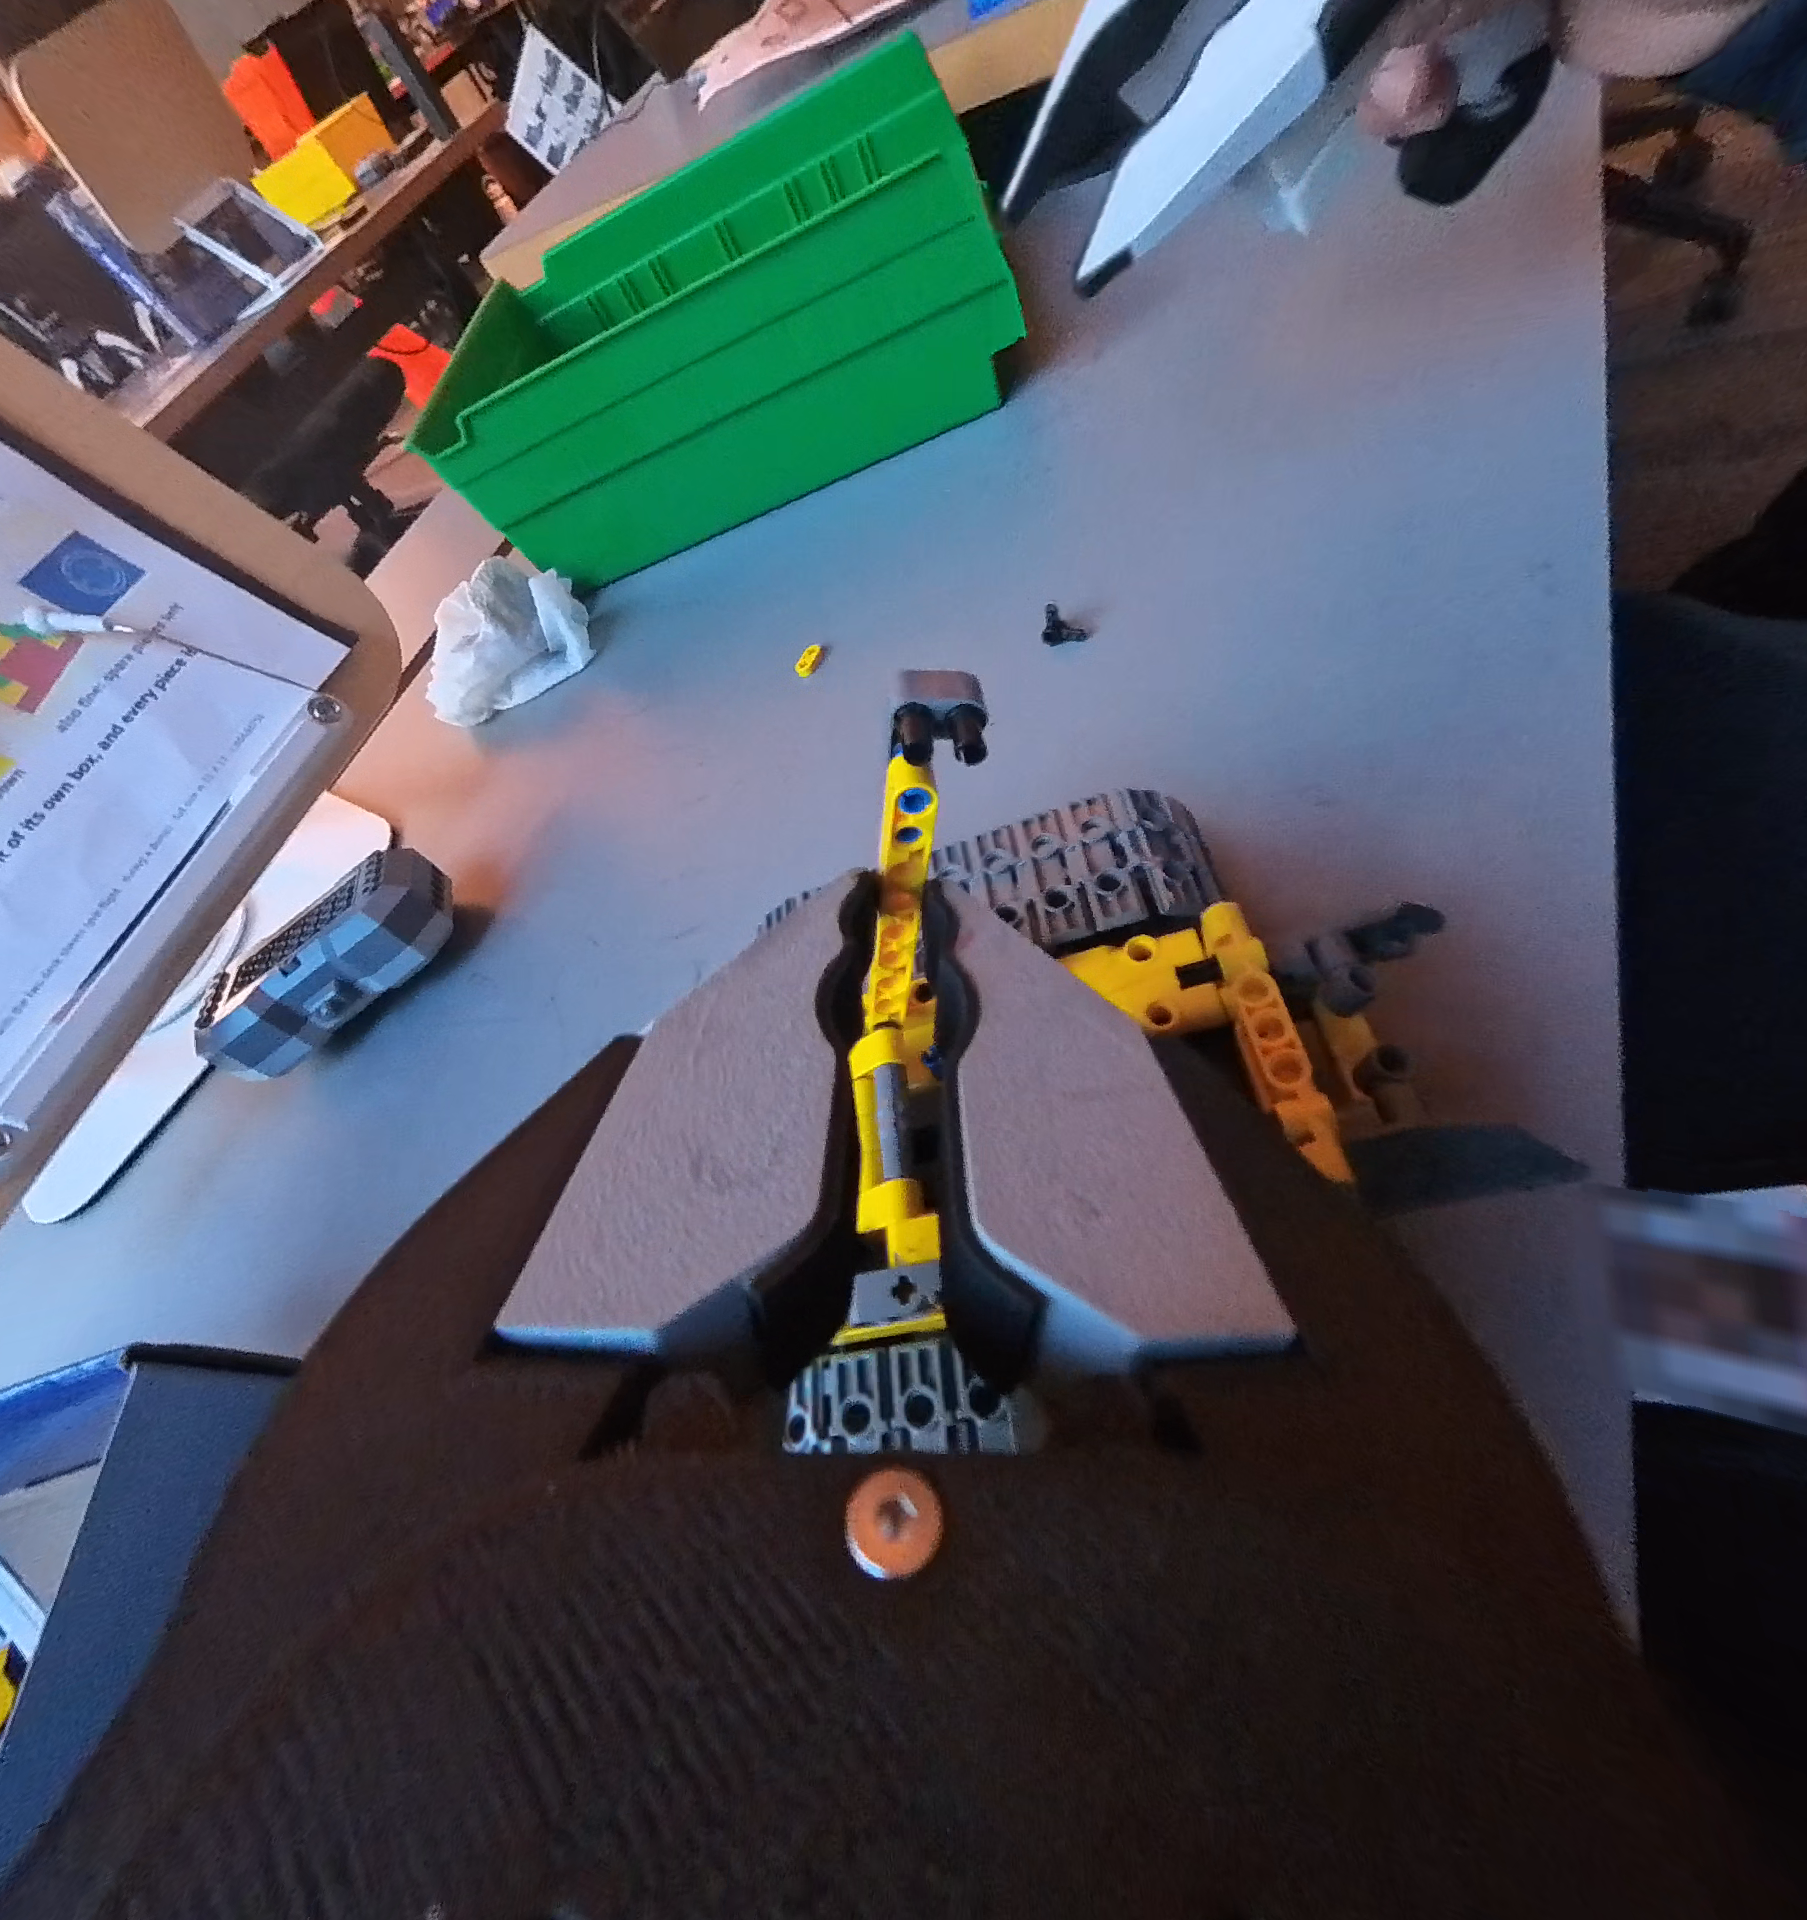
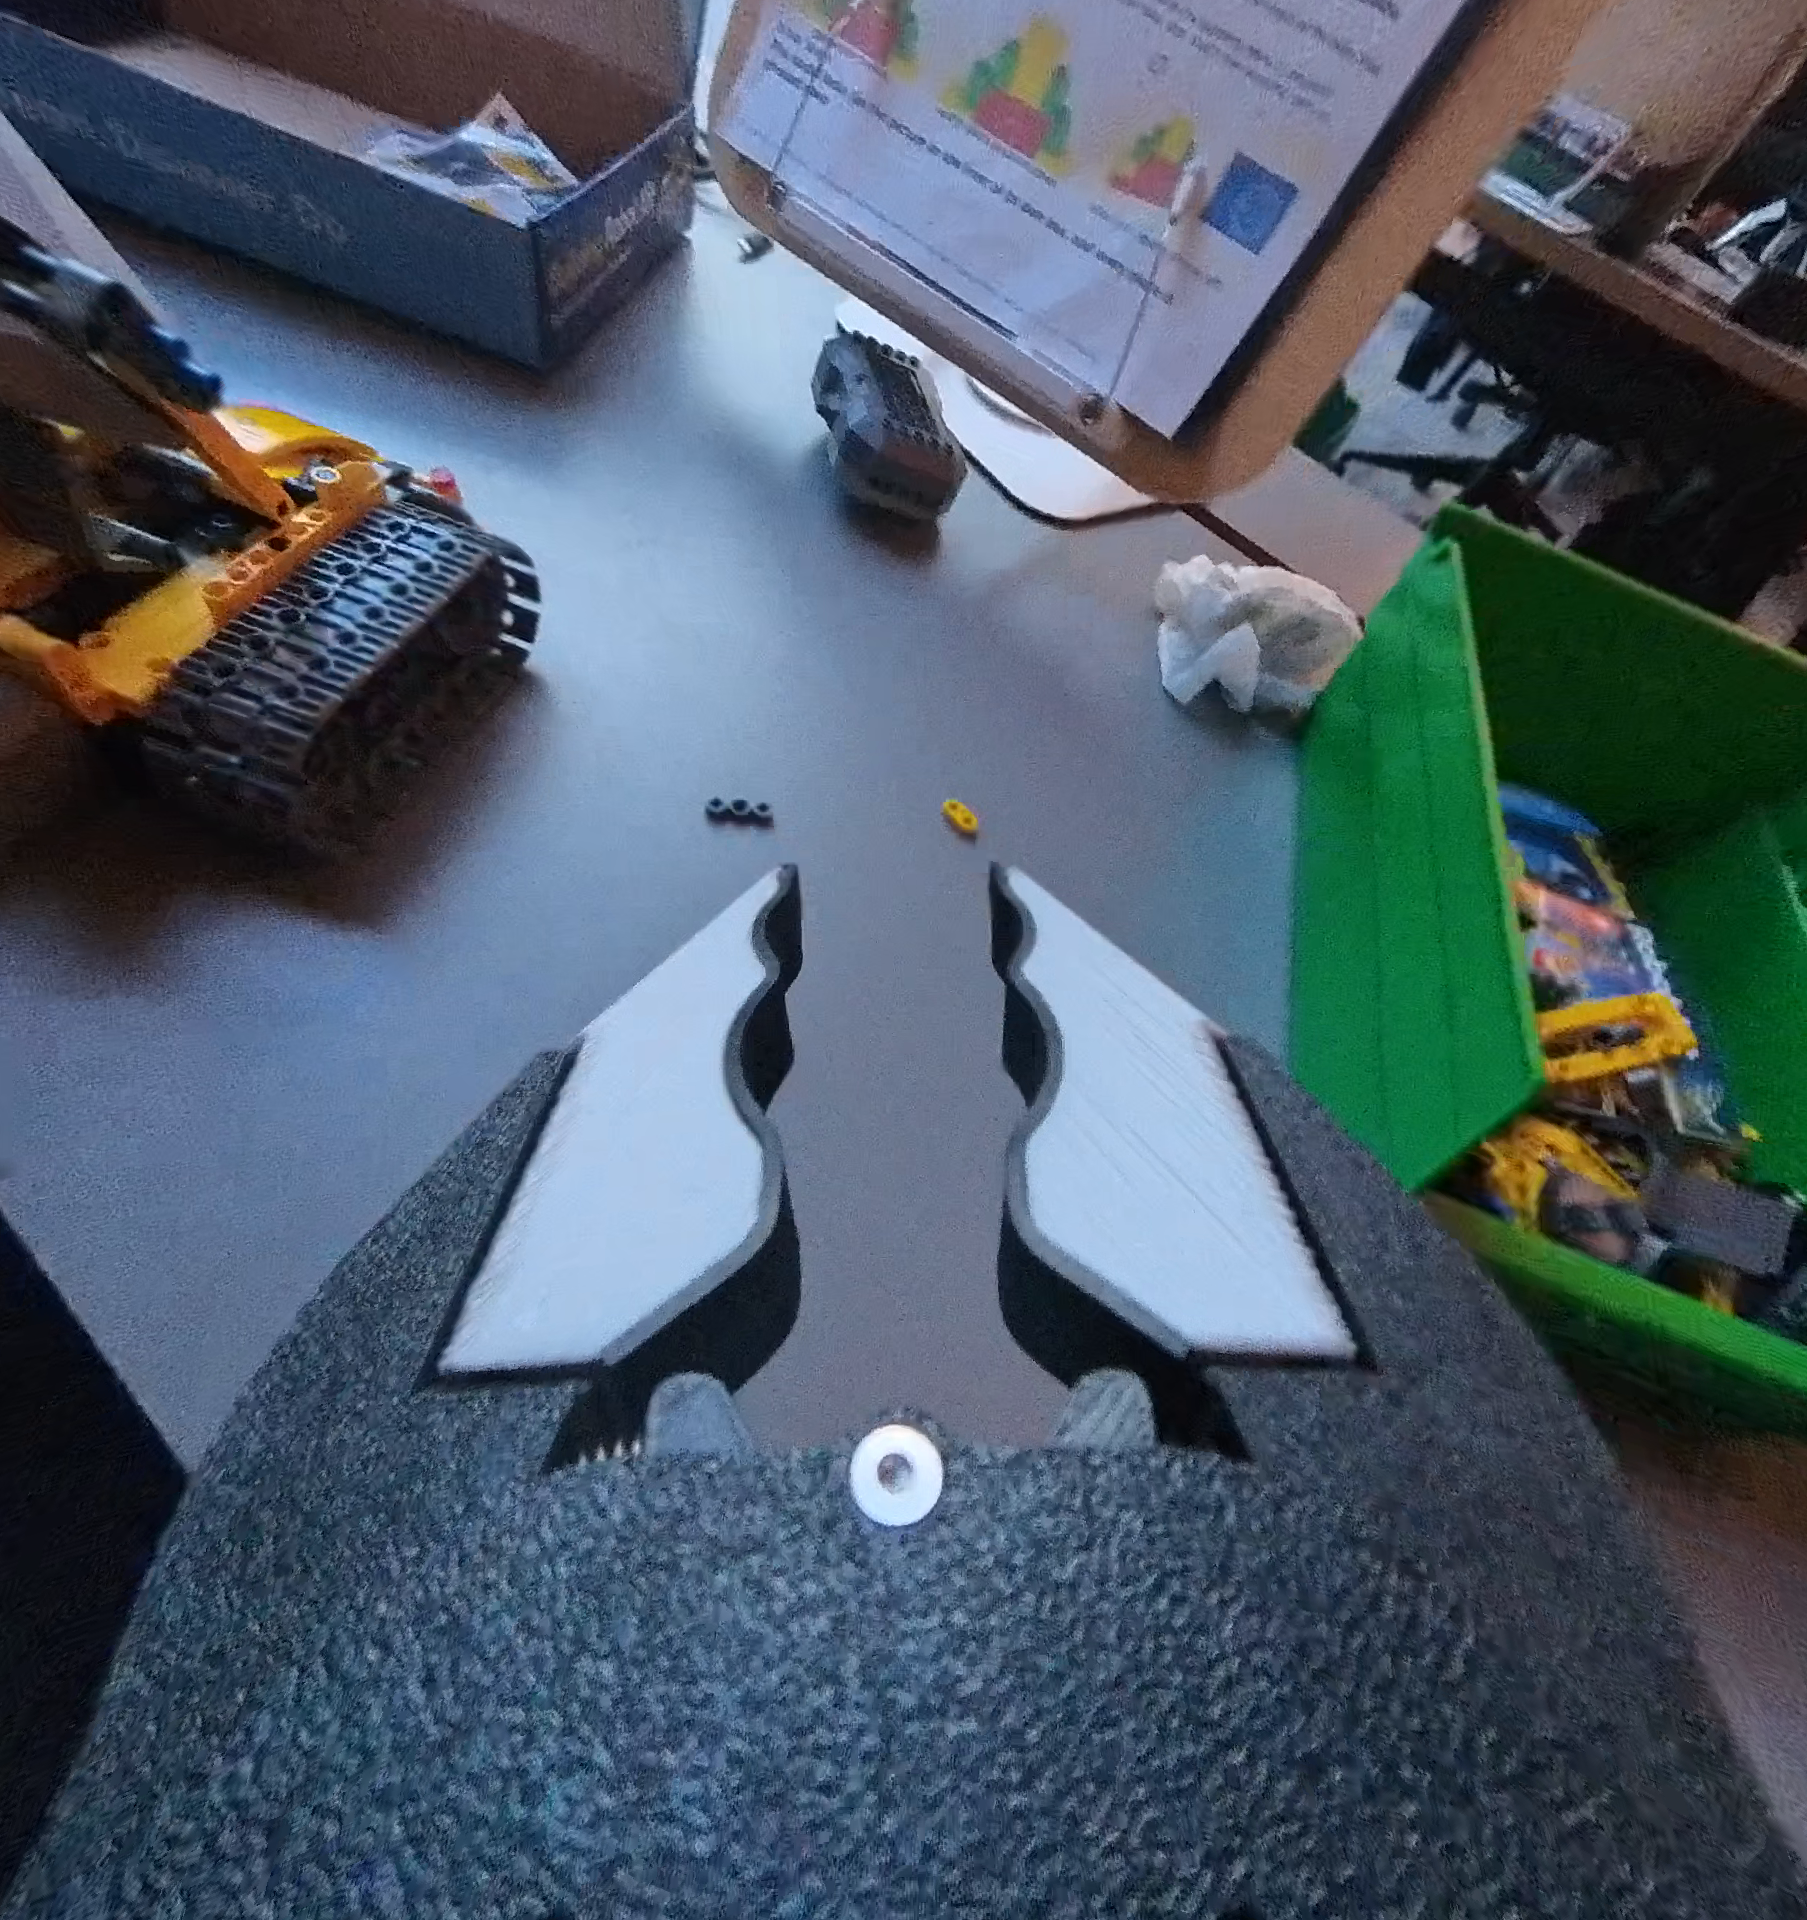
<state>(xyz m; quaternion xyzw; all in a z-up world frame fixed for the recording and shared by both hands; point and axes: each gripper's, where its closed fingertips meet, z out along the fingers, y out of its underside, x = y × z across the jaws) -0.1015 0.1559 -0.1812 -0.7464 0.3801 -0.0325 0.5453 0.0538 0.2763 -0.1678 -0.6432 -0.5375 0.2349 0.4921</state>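
Pressure is holding: your left gripper (image 1: 894, 914) is clamping the yellow boom (image 1: 899, 935) of the tracked toy digger (image 2: 255, 603), so you should be keeping it steady. Your right gripper (image 2: 894, 883) is hovering, jaws apart and empty, with the black pin (image 2: 738, 811) at eleven o'clock and the yellow piece (image 2: 961, 817) at one.

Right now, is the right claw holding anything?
No: the right claw is open, with only bare table between its fingers.
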